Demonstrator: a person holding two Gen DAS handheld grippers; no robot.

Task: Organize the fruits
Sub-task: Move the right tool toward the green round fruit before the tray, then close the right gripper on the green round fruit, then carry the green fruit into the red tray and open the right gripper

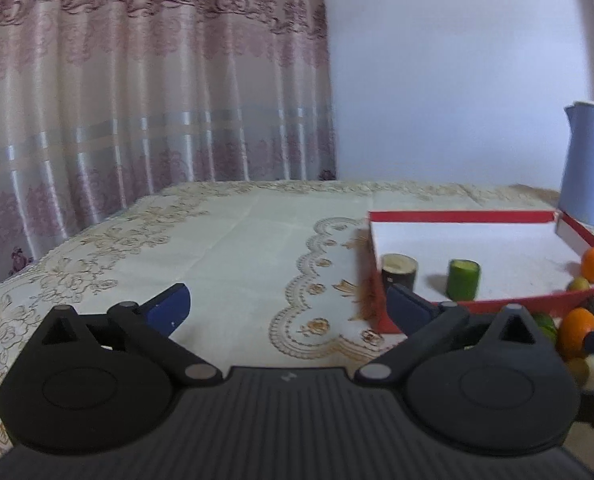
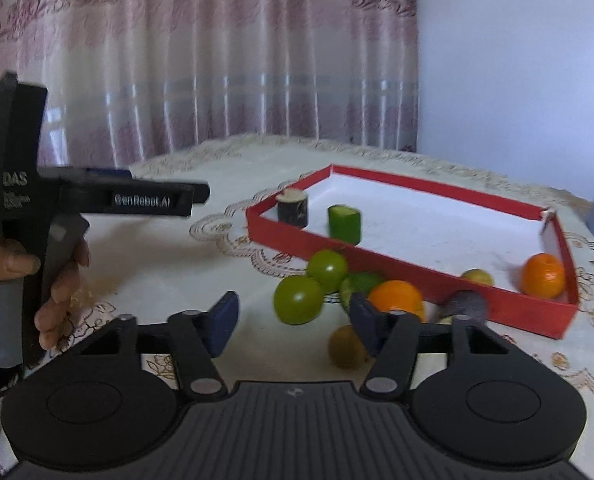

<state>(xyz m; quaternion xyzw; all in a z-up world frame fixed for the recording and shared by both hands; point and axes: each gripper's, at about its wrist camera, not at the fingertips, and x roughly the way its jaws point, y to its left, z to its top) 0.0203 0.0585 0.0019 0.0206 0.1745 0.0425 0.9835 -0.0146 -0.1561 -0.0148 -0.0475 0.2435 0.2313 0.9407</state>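
Right gripper (image 2: 293,322): jaws apart, nothing between them, aimed at loose fruit. Left gripper (image 1: 289,304): spread wide, empty. Red tray (image 2: 417,270) at two o'clock holds an orange (image 2: 543,276); green tomatoes (image 2: 299,300) and another orange (image 2: 397,294) lie outside, touching. Risk: round fruit crowded together, so a closing pad may nudge a neighbour rolling.

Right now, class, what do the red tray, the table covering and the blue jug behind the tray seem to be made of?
Red tray: probably cardboard, matte red outside, white inside; its thin walls have folded corners.
Table covering: looks like woven or embroidered cloth, cream with gold floral pattern and visible creases; it could be printed vinyl.
Blue jug: smooth pale blue body, plastic or enamelled metal; the look leaves it open.
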